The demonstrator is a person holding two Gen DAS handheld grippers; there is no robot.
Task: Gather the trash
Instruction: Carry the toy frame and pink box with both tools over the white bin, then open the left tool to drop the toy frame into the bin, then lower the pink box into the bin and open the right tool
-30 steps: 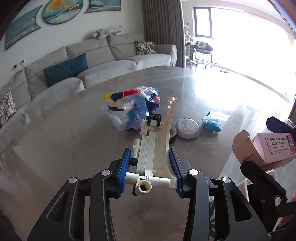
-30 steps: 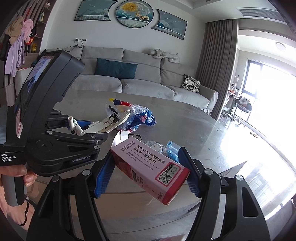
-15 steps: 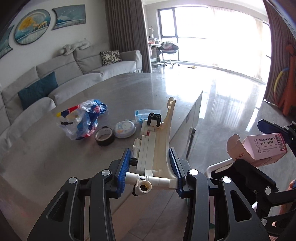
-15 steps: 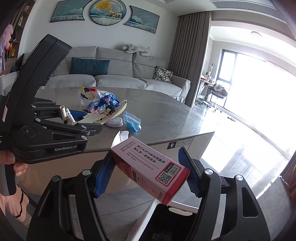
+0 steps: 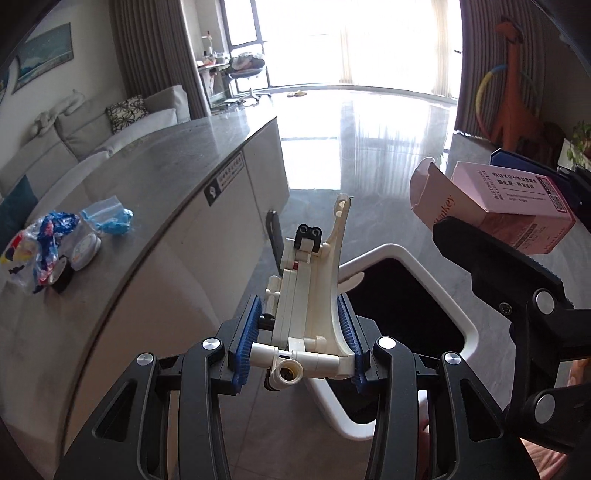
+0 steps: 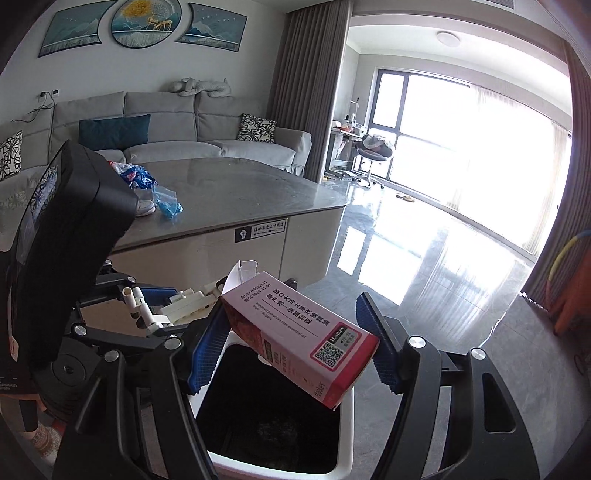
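Right gripper [image 6: 291, 345] jaws clamp pink cardboard carton [image 6: 299, 332] tilted over white-rimmed black-lined bin [image 6: 347, 424], poised for drop. Left gripper [image 5: 301, 345] jaws pinch cream plastic brick toy [image 5: 308, 295] near bin rim, next to go.

Bright living room, daylight from tall windows [image 6: 461, 147].
Grey sofa [image 6: 177, 125] under wall art [image 6: 144, 22], grey curtains [image 6: 306, 88], glossy tiled floor [image 5: 369, 155], stone-topped table [image 6: 236, 192].

Left gripper [image 5: 297, 343] and right gripper [image 6: 291, 345] side by side, fingers clamped.
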